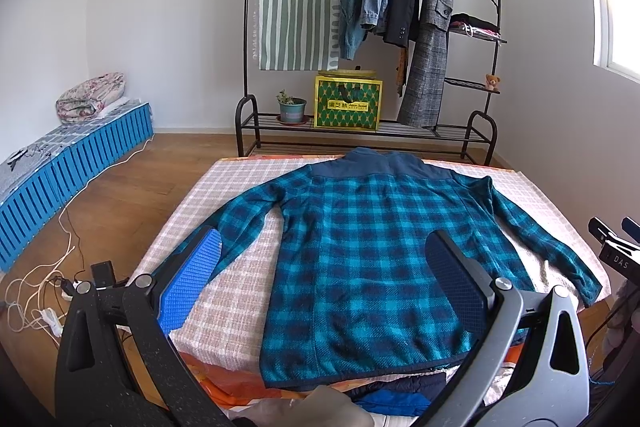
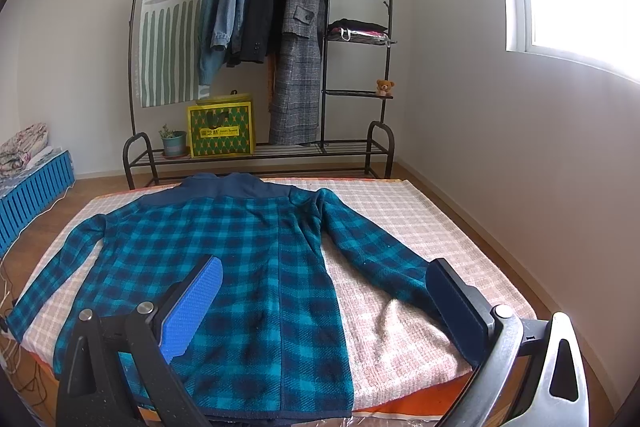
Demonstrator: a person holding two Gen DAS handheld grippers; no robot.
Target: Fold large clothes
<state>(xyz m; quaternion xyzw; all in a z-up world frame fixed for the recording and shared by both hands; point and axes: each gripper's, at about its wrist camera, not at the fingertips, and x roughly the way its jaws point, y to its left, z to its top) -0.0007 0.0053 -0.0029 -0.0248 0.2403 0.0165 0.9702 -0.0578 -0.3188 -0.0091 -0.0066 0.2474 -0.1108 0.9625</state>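
So the plaid jacket (image 1: 372, 247) is spread flat, back side up, on the checked blanket (image 1: 240, 211) covering the bed, long axis running straight away from the cameras: navy collar at the far end toward the clothes rack (image 1: 372, 27), hem at the near edge. Both sleeves angle out and down toward the near corners. The left cuff is partly hidden behind a blue pad. Left hand-held gripper (image 1: 324, 279) hovers above the hem, fingers spread wide, holding nothing. Right hand-held gripper (image 2: 324, 303) is also wide open, over the jacket's right side and sleeve.
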